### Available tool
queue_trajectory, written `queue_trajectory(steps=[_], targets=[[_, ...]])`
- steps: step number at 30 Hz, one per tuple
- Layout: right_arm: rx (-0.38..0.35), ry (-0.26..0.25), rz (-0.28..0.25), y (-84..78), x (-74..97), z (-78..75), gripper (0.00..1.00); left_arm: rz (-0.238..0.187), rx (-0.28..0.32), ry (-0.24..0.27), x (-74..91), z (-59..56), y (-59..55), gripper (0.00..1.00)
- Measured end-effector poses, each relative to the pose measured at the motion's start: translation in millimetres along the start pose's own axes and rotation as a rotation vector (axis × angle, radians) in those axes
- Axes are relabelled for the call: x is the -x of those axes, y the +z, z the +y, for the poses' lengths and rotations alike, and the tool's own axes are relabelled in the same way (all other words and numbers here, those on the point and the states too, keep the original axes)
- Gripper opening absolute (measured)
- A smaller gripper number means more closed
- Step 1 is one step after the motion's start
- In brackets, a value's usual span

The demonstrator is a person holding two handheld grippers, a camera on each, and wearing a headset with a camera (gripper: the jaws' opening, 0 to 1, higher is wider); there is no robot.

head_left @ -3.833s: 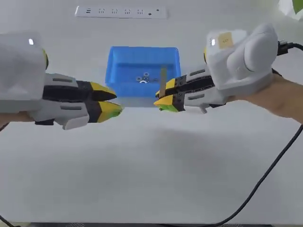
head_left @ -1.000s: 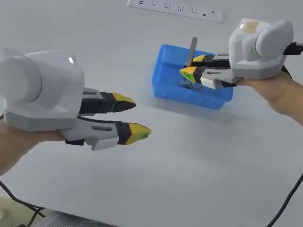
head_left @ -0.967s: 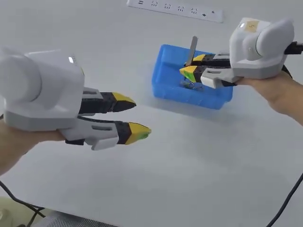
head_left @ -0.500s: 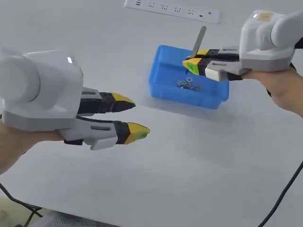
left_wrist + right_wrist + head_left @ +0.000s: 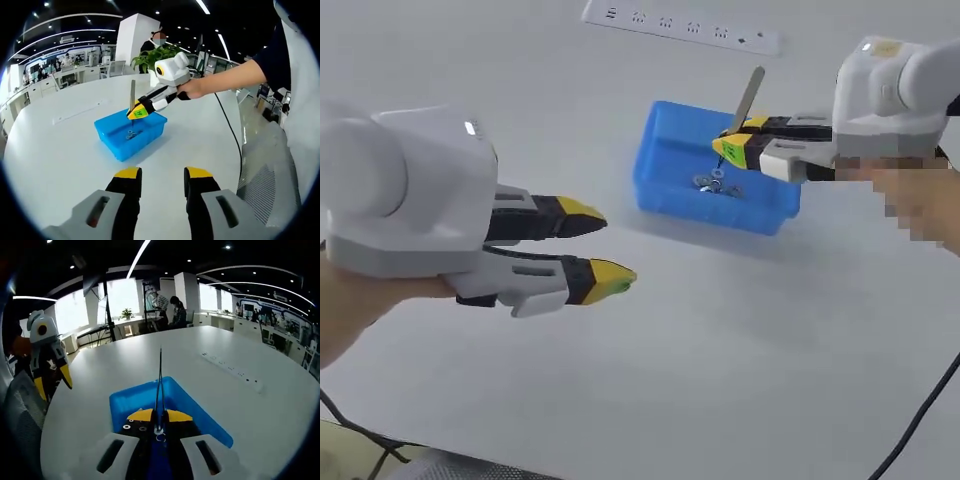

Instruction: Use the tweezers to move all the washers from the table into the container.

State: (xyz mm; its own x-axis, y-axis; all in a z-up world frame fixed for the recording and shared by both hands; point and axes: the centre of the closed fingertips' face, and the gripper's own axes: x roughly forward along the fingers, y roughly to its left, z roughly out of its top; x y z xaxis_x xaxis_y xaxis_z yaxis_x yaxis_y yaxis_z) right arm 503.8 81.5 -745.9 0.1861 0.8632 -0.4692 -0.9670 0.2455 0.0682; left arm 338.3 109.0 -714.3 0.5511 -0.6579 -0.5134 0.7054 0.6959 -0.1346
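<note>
Tweezers (image 5: 752, 88) stand clamped between the closed jaws of the right gripper (image 5: 722, 152), tips down over the blue container (image 5: 680, 205) far right, where washers (image 5: 712, 183) lie. Near left, the left gripper (image 5: 618, 247) hangs partly open, empty.

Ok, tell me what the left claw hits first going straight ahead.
Probably the blue container, almost dead ahead of the left claw. Height is unclear, so it could instead meet the right claw above it.

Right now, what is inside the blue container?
A cluster of washers lies on the floor of the blue container. The right claw, shut on the tweezers, hangs over it and covers part of the floor, so the count is unclear.
</note>
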Motion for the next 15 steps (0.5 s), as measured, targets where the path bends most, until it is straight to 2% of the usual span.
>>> queue_trajectory(steps=[2, 3, 5, 6, 7, 8, 11, 13, 14, 15], targets=[[0.011, 0.011, 0.003, -1.3, -0.9, 4.3, 0.09, -0.001, -0.016, 0.003, 0.0, 1.5, 2.8, 0.38], [0.018, 0.018, 0.009, -2.7, -2.1, 7.7, 0.09, -0.017, -0.045, 0.013, -0.3, 5.7, 9.8, 0.38], [0.032, 0.027, 0.017, -4.4, -3.6, 11.9, 0.09, -0.047, -0.036, 0.000, -2.8, 13.4, 24.5, 0.37], [0.032, 0.030, 0.017, -4.3, -3.7, 13.0, 0.09, -0.060, -0.038, 0.002, -4.5, 18.5, 31.2, 0.38], [0.031, 0.035, 0.015, -3.8, -3.8, 14.5, 0.09, -0.073, -0.051, 0.003, -8.0, 31.1, 38.2, 0.38], [0.033, 0.036, 0.014, -3.2, -3.6, 15.5, 0.09, -0.079, -0.056, 0.002, -11.1, 38.4, 43.6, 0.38], [0.038, 0.043, 0.013, -1.4, -3.1, 17.3, 0.09, -0.102, -0.057, 0.000, -29.6, 64.7, 66.3, 0.37], [0.048, 0.046, 0.015, 0.0, -2.0, 17.4, 0.09, -0.109, -0.062, -0.005, -39.1, 72.0, 76.3, 0.34], [0.055, 0.046, 0.018, 0.8, -1.0, 17.1, 0.09, -0.146, -0.084, -0.014, -45.9, 74.2, 88.0, 0.31], [0.058, 0.048, 0.018, 1.5, -0.3, 17.1, 0.09, -0.145, -0.085, -0.017, -50.3, 76.7, 92.0, 0.31]])
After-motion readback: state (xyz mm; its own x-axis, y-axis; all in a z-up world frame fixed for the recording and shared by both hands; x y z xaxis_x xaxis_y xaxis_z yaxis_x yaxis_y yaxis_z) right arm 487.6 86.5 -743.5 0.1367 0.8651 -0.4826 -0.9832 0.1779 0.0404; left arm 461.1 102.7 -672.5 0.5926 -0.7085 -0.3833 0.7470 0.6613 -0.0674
